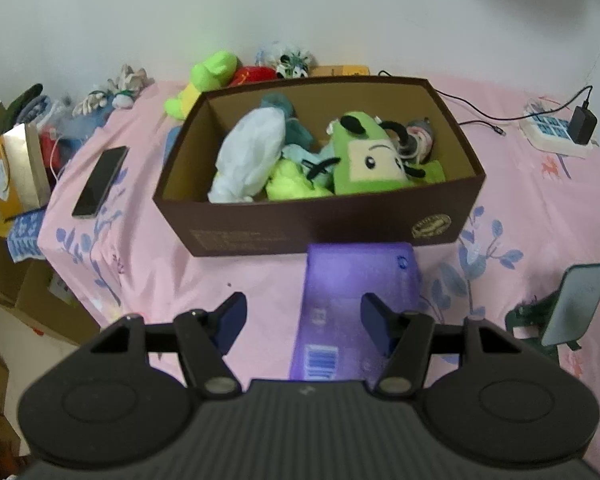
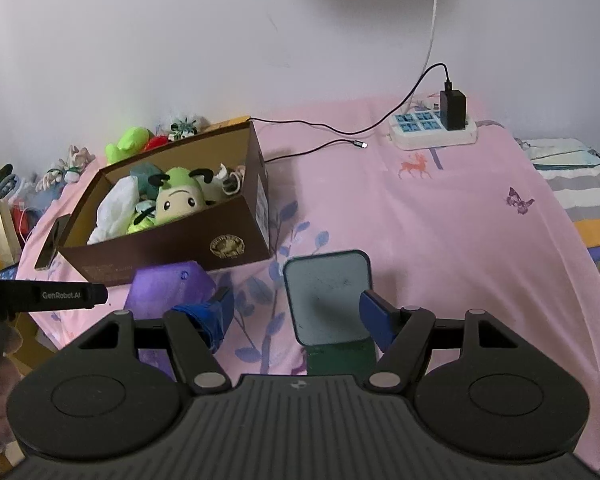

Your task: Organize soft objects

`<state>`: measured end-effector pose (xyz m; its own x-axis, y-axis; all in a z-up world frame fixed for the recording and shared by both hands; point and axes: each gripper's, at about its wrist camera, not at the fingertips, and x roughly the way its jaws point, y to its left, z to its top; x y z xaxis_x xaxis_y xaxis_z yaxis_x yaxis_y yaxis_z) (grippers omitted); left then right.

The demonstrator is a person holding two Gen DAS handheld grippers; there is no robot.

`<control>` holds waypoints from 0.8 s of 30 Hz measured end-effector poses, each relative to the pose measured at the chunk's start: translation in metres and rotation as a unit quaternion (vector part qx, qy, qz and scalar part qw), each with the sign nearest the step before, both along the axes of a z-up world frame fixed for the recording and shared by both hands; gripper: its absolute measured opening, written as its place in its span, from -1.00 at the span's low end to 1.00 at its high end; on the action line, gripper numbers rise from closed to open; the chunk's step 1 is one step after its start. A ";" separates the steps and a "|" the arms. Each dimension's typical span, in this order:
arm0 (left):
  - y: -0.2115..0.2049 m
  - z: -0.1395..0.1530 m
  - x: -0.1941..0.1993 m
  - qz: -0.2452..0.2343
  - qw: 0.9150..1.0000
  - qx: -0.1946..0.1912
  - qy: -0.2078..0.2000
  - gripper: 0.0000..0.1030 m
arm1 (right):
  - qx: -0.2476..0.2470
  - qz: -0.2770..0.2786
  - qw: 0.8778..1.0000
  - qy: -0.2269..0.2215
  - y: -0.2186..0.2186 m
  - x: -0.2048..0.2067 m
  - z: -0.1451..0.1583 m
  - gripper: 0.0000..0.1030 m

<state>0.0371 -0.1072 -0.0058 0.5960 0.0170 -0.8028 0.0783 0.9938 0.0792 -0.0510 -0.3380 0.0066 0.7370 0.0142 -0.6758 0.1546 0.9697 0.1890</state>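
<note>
Hovering over the pink bed (image 1: 148, 264), left gripper (image 1: 302, 322) and right gripper (image 2: 296, 312) both gaping with jaws empty — soft toys (image 1: 364, 156) lying piled inside the brown box (image 1: 320, 224), purple pack (image 1: 356, 280) sitting just in front.

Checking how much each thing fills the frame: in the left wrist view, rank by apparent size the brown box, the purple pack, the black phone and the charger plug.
1. brown box
2. purple pack, nearer the camera, so flattered
3. black phone
4. charger plug
</note>
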 end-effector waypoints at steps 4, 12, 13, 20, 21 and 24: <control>0.010 -0.002 0.007 0.002 1.000 -0.001 0.003 0.22 | -0.005 -0.003 1.000 -0.002 0.007 0.004 0.002 0.07; 0.025 -0.011 0.017 0.010 1.000 0.001 0.009 0.22 | -0.010 -0.006 1.000 -0.004 0.018 0.013 0.004 0.07; 0.025 -0.011 0.019 0.011 1.000 0.002 0.009 0.22 | -0.009 -0.005 1.000 -0.004 0.019 0.014 0.004 0.07; 0.032 -0.015 0.026 0.013 1.000 -0.006 0.013 0.22 | -0.016 0.004 1.000 -0.006 0.030 0.024 0.006 0.07; 0.033 -0.015 0.028 0.015 1.000 -0.010 0.014 0.22 | -0.016 0.004 1.000 -0.006 0.031 0.025 0.006 0.07; 0.034 -0.014 0.030 0.016 1.000 -0.012 0.012 0.22 | -0.018 0.006 1.000 -0.009 0.033 0.028 0.008 0.07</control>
<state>0.0667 -0.0728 -0.0193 0.5764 0.0166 -0.8170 0.0485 0.9973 0.0545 -0.0225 -0.3052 0.0146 0.7491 0.0001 -0.6624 0.1390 0.9777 0.1574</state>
